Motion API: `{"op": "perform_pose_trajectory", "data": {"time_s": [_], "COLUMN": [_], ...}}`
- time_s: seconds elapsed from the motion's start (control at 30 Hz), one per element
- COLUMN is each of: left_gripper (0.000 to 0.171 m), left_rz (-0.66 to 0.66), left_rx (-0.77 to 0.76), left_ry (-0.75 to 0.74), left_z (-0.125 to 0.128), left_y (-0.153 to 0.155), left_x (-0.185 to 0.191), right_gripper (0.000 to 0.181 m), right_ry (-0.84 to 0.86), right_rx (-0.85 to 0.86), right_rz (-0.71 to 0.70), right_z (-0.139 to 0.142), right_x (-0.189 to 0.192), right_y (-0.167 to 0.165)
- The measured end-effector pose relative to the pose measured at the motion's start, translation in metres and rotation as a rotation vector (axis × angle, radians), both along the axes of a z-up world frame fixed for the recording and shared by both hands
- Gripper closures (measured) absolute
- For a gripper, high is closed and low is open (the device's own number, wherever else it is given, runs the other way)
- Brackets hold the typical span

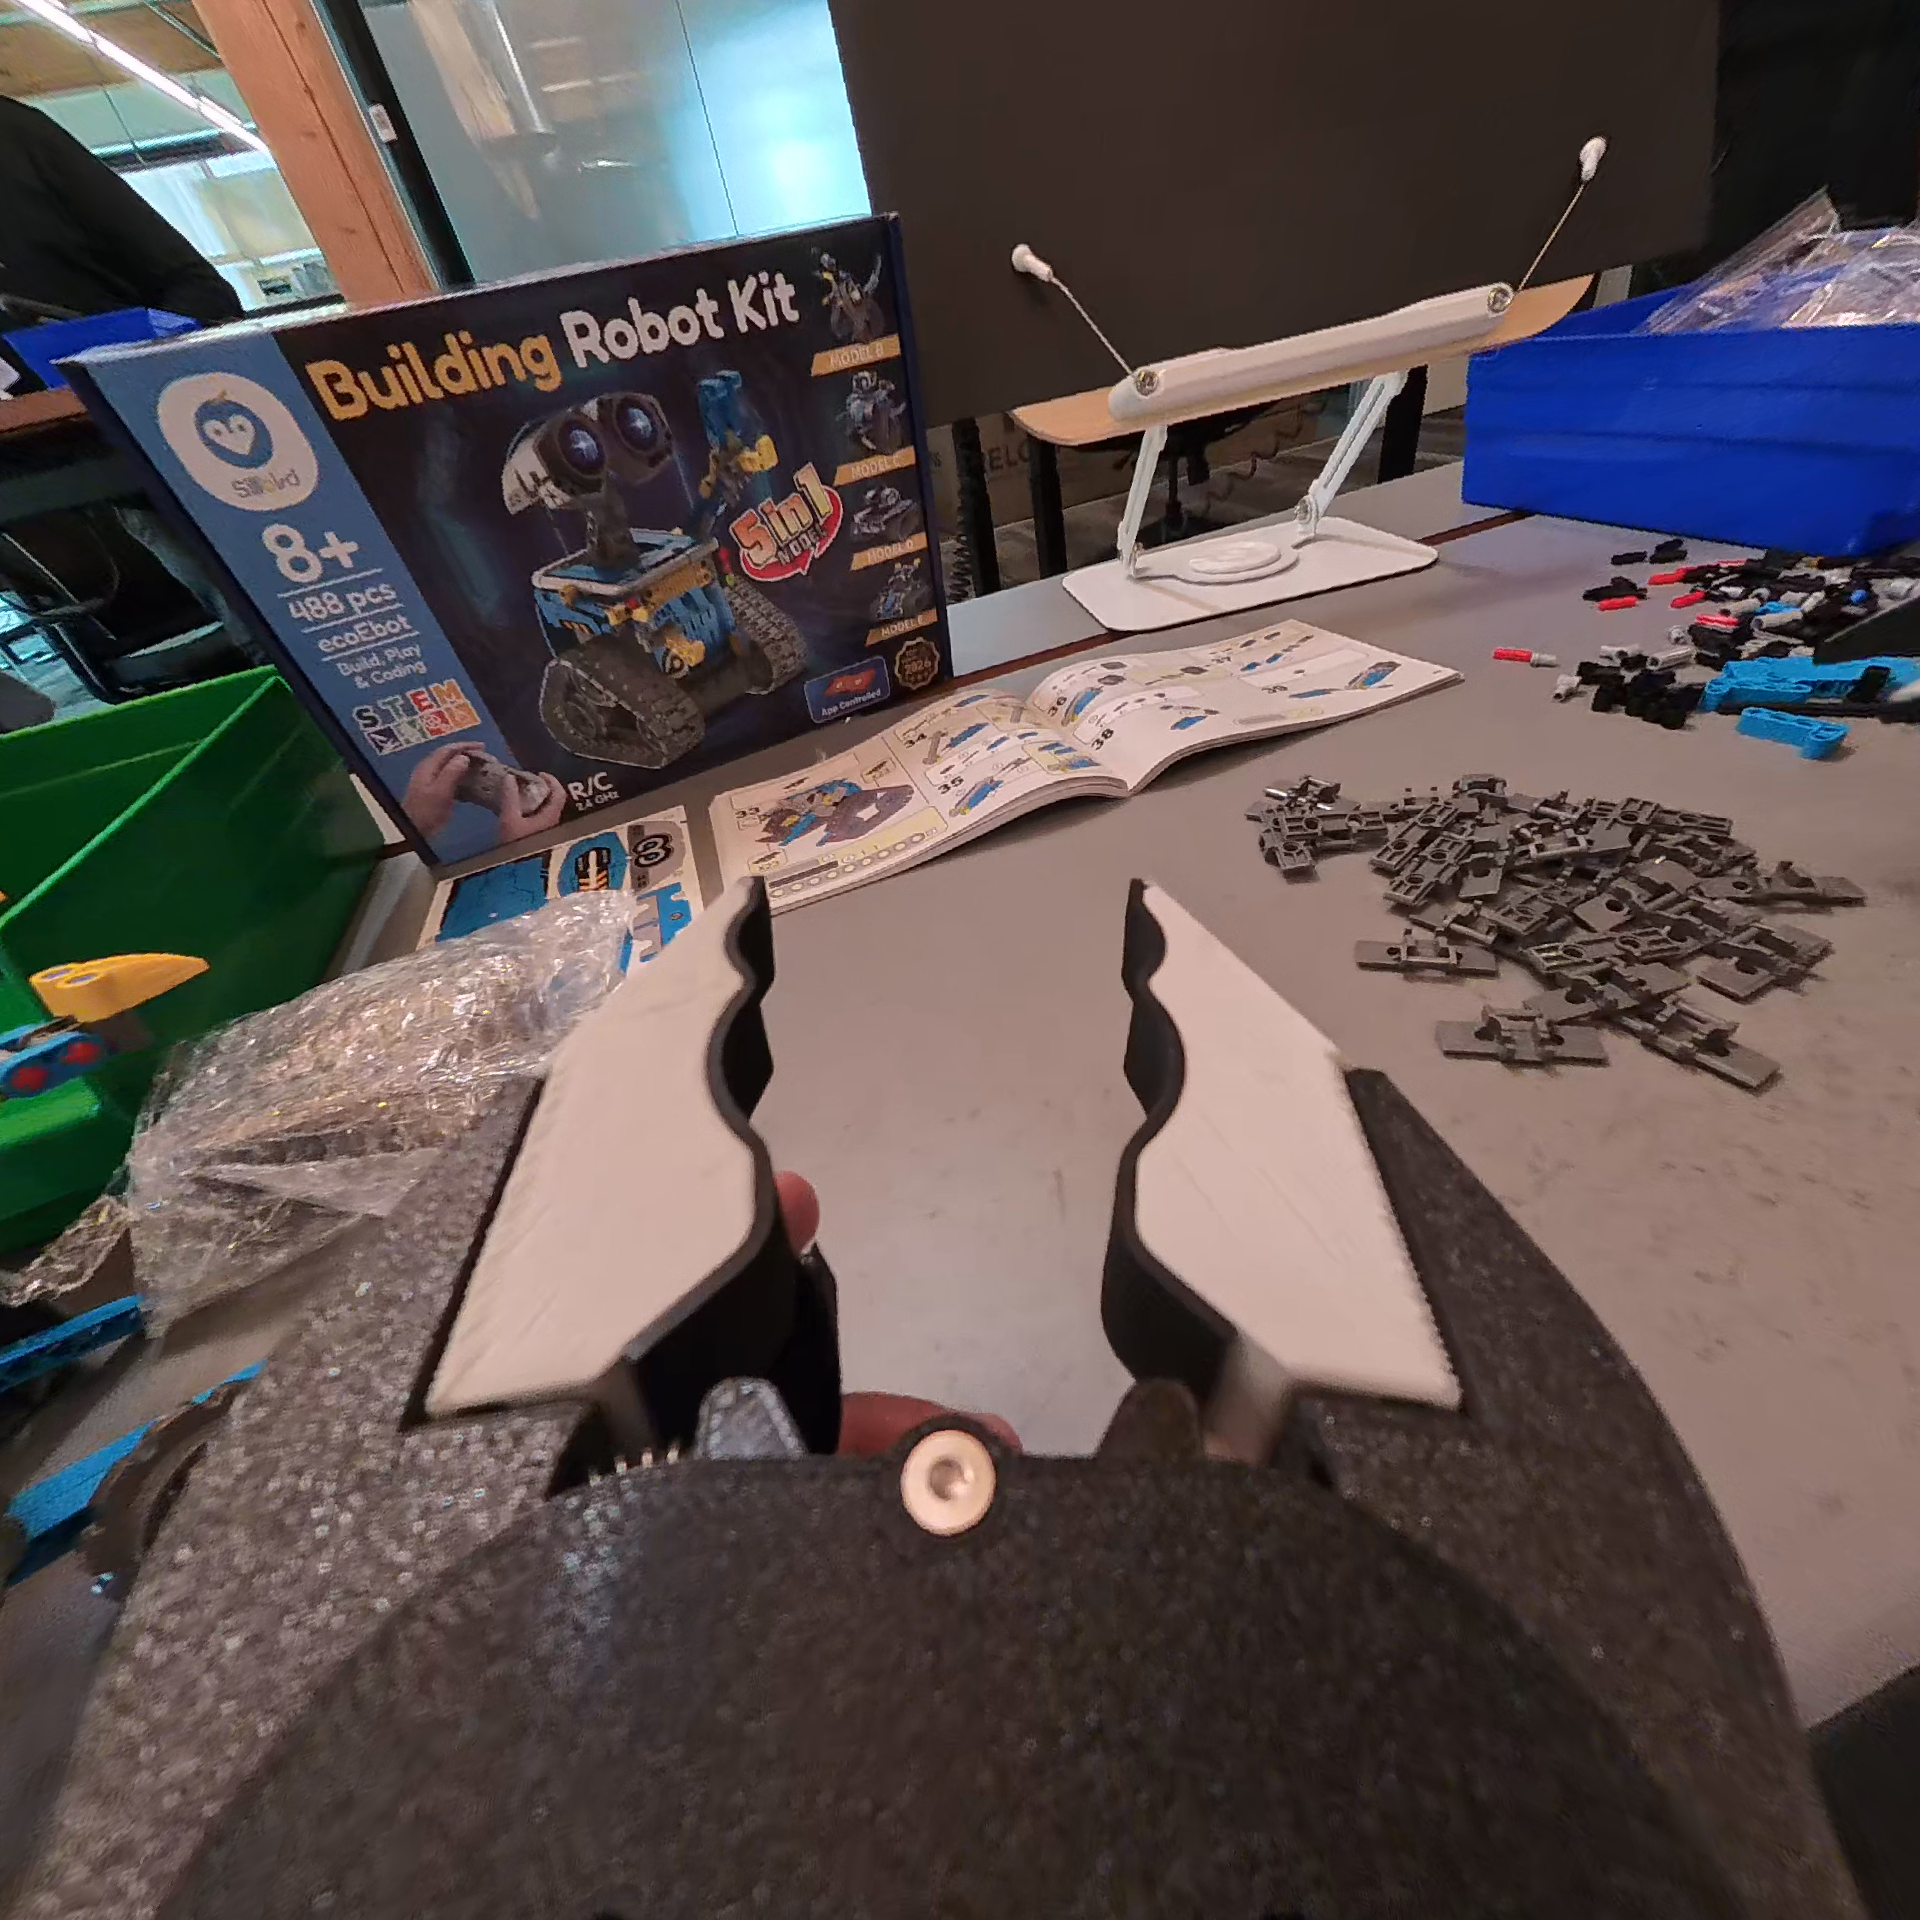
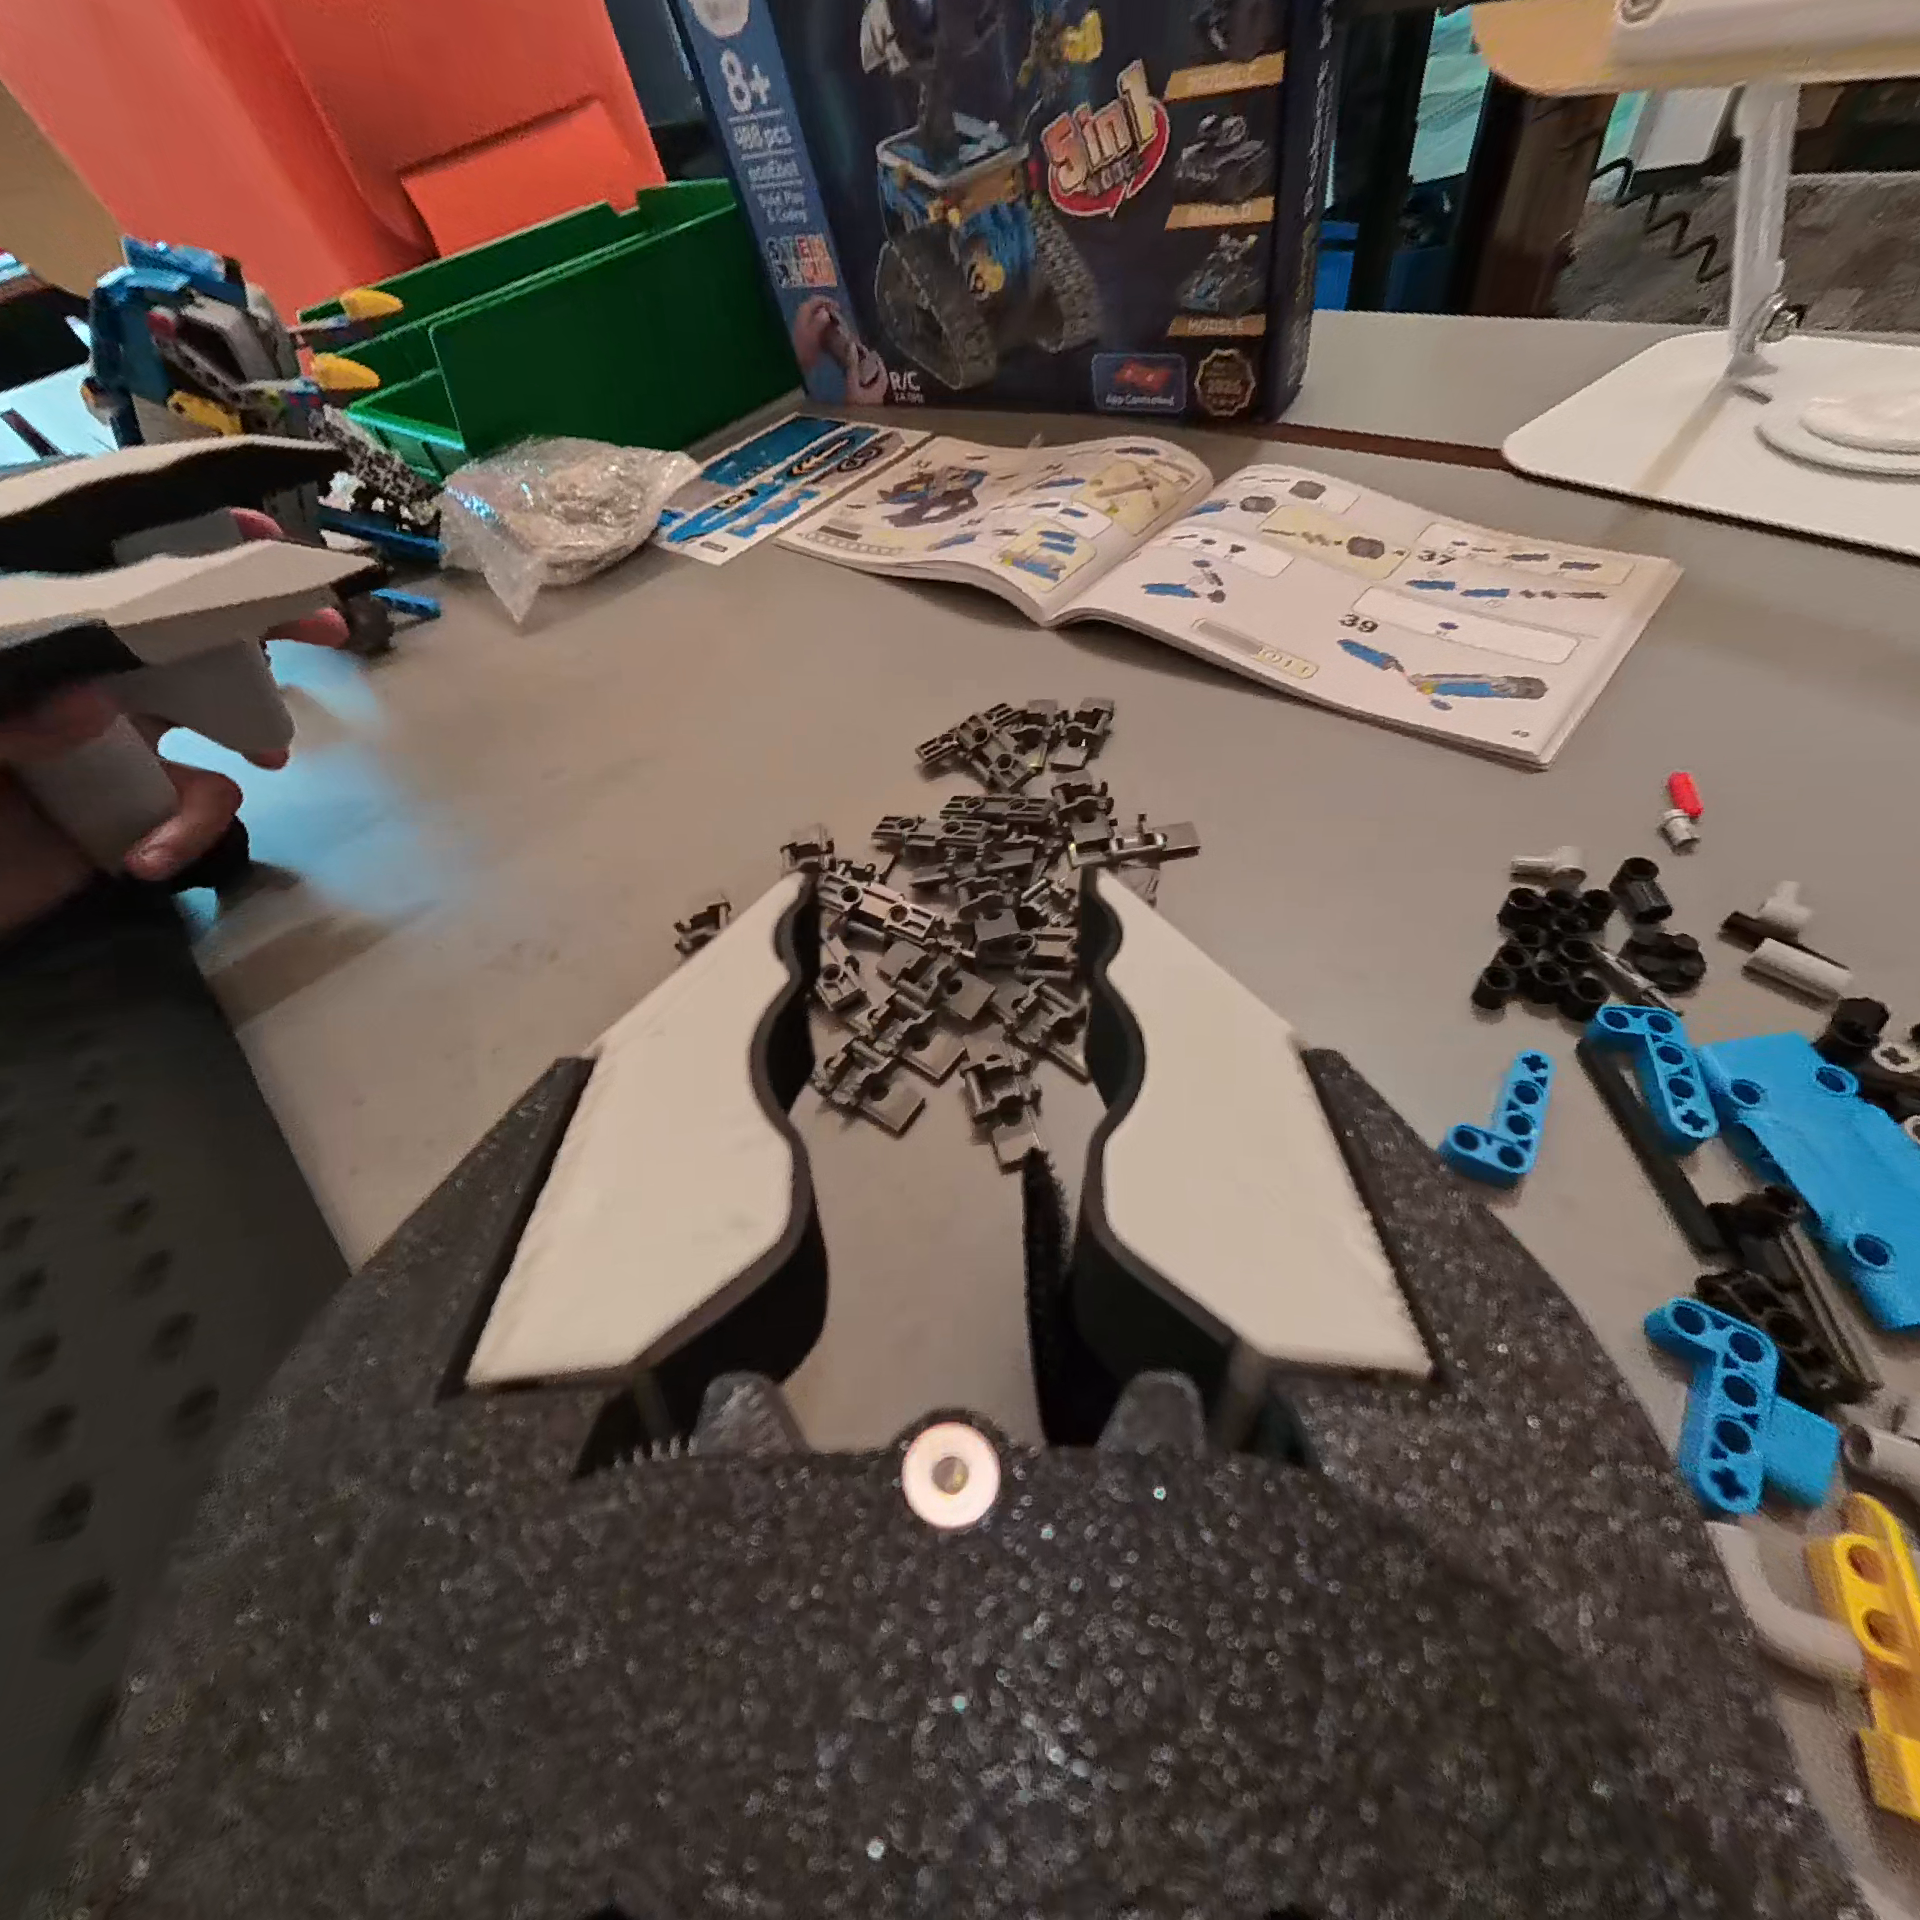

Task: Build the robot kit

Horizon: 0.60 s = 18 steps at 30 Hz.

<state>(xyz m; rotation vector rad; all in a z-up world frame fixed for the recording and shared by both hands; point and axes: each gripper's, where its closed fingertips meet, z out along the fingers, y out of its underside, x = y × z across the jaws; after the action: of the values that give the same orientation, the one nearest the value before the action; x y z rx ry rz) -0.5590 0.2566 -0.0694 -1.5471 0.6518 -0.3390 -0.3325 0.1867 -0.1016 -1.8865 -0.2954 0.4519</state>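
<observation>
Two hand-held grippers are held low over a grey tabletop [image 1: 1039,1039], each with its fingers spread apart and nothing between them. The left hand-held gripper [image 1: 948,914] is pointed forward over bare tabletop, with fingertips of the holding hand [image 1: 800,1210] seen under its fingers; a crumpled clear plastic bag [image 1: 343,1060] lies just to its left and a pile of small grey track links [image 1: 1569,904] lies off to its right. The right hand-held gripper [image 2: 948,894] is tilted down toward the same pile of grey track links [image 2: 966,935], which is seen between and just beyond its tips; whether they touch cannot be told. An open instruction booklet [image 2: 1247,582] lies beyond the pile, a toy kit box [image 1: 540,540] stands behind it, and loose blue pieces [image 2: 1808,1132] lie to the right.
</observation>
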Motion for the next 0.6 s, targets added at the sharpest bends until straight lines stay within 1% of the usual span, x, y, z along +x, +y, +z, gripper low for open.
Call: {"op": "perform_pose_trajectory", "data": {"time_s": [0.17,0.3,0.47,0.6], "left_gripper": [0.104,0.105,0.108,0.109], "left_rz": [0.008,0.02,0.067,0.174], "left_rx": [0.008,0.024,0.092,0.181], "left_ry": [0.005,0.006,-0.031,-0.07], "left_z": [0.0,0.002,0.017,0.035], "left_y": [0.0,0.0,-0.004,-0.013], "left_x": [0.0,-0.002,-0.012,-0.036], "right_gripper": [0.138,0.139,0.141,0.144], "right_ry": [-0.033,-0.055,-0.08,-0.086], "right_rx": [0.051,0.07,0.101,0.13], "right_rz": [-0.017,-0.017,-0.037,-0.048], "right_z": [0.007,0.009,0.013,0.018], "right_x": [0.001,-0.001,0.0,0.001], "right_y": [-0.003,-0.004,-0.006,-0.009]}}
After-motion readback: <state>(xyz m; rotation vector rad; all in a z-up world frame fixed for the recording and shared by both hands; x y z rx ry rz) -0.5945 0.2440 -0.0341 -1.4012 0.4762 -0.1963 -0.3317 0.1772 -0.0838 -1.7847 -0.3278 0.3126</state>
